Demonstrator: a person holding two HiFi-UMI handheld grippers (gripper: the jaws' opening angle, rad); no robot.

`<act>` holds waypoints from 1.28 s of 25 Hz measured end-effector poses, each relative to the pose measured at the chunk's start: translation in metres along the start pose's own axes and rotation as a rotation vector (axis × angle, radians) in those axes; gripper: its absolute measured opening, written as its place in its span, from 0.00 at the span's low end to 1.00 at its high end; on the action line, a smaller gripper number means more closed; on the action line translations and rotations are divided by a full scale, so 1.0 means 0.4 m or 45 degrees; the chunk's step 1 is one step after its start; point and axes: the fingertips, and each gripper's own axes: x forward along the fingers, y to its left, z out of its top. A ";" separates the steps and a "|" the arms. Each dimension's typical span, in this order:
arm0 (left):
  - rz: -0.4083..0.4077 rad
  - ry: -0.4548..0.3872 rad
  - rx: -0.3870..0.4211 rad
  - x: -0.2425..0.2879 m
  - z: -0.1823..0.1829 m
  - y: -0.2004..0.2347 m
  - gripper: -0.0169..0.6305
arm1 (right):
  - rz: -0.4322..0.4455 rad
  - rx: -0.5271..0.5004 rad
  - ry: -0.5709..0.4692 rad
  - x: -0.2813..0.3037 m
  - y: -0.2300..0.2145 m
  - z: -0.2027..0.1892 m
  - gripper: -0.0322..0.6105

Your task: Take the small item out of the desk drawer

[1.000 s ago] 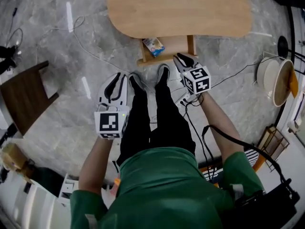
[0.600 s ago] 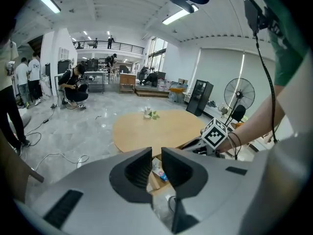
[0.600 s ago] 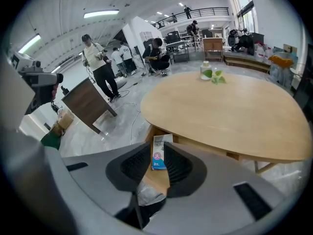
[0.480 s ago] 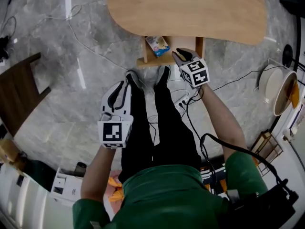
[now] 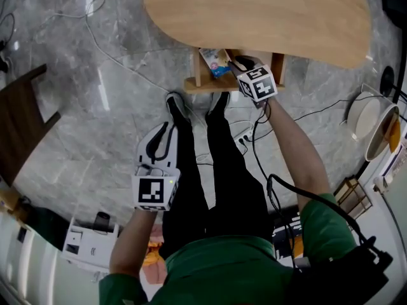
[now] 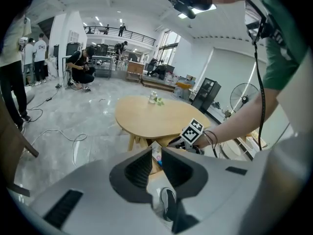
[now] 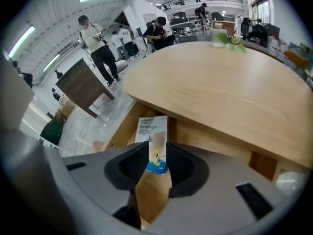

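- Under the near edge of the wooden bench [image 5: 254,11], the right claw [image 5: 240,62] reaches steeply down into the open drawer [image 5: 210,82].
- Its jaws stand moderately apart and have just been opening; neither pad presses on anything.
- Seen along those jaws, the right claw [image 7: 157,147] frames the small box [image 7: 153,129], whose lower end shows in the gap between the two tips (the word "Bandage" is printed at its far end).
- That box lies flat on the drawer's wooden bottom [image 7: 151,190], lengthwise along the line the claw points, with most of it beyond the tips.
- Whether a tip brushes the box cannot be told.
- From the head view, the box [image 5: 215,61] sits in the left part of the drawer, just beside the right claw and to its left, partly under the bench's overhang.
- Lower in that view, the left claw [image 5: 164,129] hangs over the grey floor [image 5: 95,138], beside the person's left leg [image 5: 184,164] and well apart from the drawer.
- Its own view shows the left claw [image 6: 156,153] with a narrow gap between the jaws and nothing gripped (only the distant drawer and a shoe show through).
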 end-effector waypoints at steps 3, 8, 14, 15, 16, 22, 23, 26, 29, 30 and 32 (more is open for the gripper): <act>0.013 -0.002 -0.032 0.013 -0.009 0.025 0.14 | -0.003 -0.021 0.063 0.058 -0.010 -0.029 0.27; 0.037 -0.032 -0.076 0.010 -0.010 0.060 0.14 | -0.017 -0.047 0.108 0.106 -0.026 -0.042 0.28; 0.045 -0.019 -0.112 0.001 -0.022 0.083 0.14 | 0.010 -0.100 0.150 0.145 -0.019 -0.039 0.28; 0.045 -0.016 -0.115 -0.001 -0.024 0.085 0.14 | 0.012 -0.103 0.153 0.148 -0.018 -0.038 0.28; 0.046 -0.015 -0.118 -0.003 -0.026 0.087 0.14 | 0.012 -0.103 0.155 0.150 -0.016 -0.038 0.27; 0.052 -0.012 -0.145 -0.017 -0.036 0.096 0.14 | 0.041 -0.034 0.196 0.145 0.000 -0.051 0.21; 0.051 -0.014 -0.149 -0.016 -0.034 0.095 0.14 | 0.044 -0.024 0.201 0.142 0.001 -0.052 0.20; 0.039 -0.022 -0.151 -0.015 -0.026 0.084 0.14 | 0.059 0.019 0.189 0.122 0.004 -0.048 0.14; 0.024 -0.026 -0.146 -0.016 -0.020 0.068 0.14 | 0.071 0.046 0.165 0.095 0.014 -0.044 0.12; 0.018 -0.029 -0.140 -0.015 -0.018 0.063 0.14 | 0.072 0.055 0.157 0.086 0.017 -0.043 0.12; 0.008 -0.035 -0.115 -0.015 -0.019 0.054 0.14 | 0.073 0.079 0.139 0.068 0.019 -0.039 0.11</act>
